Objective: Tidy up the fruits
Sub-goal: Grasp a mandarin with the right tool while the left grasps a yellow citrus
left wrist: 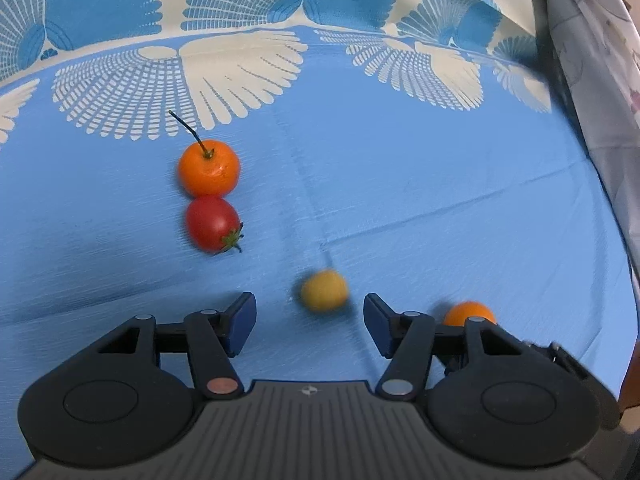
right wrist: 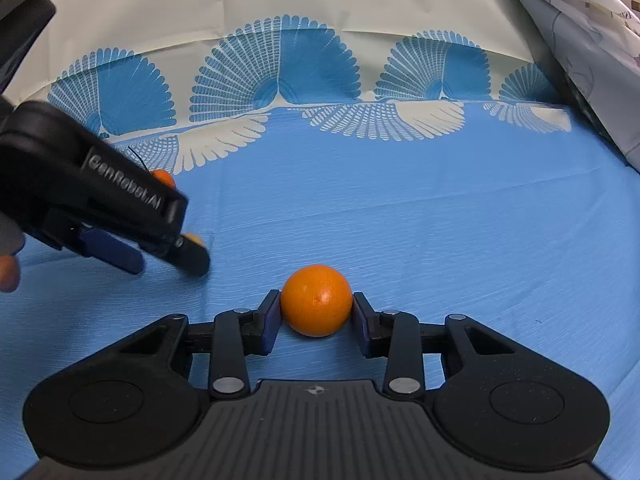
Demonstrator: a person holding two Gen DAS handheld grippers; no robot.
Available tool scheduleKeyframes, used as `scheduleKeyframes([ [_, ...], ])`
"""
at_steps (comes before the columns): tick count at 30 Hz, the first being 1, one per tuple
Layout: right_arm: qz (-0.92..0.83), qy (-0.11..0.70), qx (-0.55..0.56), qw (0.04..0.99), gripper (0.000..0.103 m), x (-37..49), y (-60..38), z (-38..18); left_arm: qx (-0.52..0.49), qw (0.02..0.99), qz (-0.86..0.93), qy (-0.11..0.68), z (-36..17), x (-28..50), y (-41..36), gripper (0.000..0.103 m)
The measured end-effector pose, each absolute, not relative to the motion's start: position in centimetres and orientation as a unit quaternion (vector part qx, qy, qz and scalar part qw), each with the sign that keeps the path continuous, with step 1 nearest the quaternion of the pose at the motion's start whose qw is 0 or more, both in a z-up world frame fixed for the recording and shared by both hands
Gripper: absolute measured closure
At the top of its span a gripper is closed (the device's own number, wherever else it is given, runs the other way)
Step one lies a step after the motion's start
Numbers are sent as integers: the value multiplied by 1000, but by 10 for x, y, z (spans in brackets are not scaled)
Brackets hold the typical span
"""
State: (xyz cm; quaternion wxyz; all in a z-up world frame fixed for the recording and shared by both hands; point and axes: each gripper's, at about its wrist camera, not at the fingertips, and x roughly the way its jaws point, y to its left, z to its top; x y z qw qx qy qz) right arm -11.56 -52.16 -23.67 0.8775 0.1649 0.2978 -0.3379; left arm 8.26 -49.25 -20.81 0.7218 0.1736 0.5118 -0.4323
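In the left wrist view, my left gripper (left wrist: 310, 312) is open, and a small yellow fruit (left wrist: 324, 290), blurred, lies just ahead between its fingertips. An orange fruit with a long stem (left wrist: 209, 168) touches a red tomato (left wrist: 214, 222) further left on the blue cloth. A round orange (left wrist: 470, 314) shows behind the right finger. In the right wrist view, my right gripper (right wrist: 316, 314) has both pads against that round orange (right wrist: 316, 306), which rests on the cloth. The left gripper (right wrist: 168, 256) appears at the left, with the yellow fruit (right wrist: 195, 239) peeking by its tips.
The blue cloth (left wrist: 440, 200) with a cream fan pattern covers the surface and has creases. A pale patterned fabric (left wrist: 592, 60) rises along the right edge. A fingertip (right wrist: 8, 274) of the person's hand shows at far left.
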Motion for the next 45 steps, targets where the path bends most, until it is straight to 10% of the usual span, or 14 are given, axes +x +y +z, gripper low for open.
scheduleKeyframes([
  [3,-337,296,167,878,64,-116,-523,-238,173,721,-433,513,-212,82,-494,52],
  [5,-337,294,167,879,64,-116,-523,-238,171,721,-440,507,-212,81,-493,83],
  [10,-340,294,166,878,64,-117,-521,-237,148,709,-445,526,-204,84,-480,86],
  [12,-346,294,170,874,64,-118,-521,-236,136,708,-444,532,-200,87,-470,102],
  [17,-354,295,185,868,64,-123,-520,-231,136,709,-437,536,-193,90,-447,100],
  [23,-349,307,178,867,64,-122,-511,-231,127,693,-440,557,-199,84,-446,51],
  [42,-402,299,213,839,64,-165,-524,-230,194,653,-522,513,-209,25,-454,48],
  [45,-402,300,208,840,64,-165,-523,-231,207,654,-526,503,-210,20,-455,65],
])
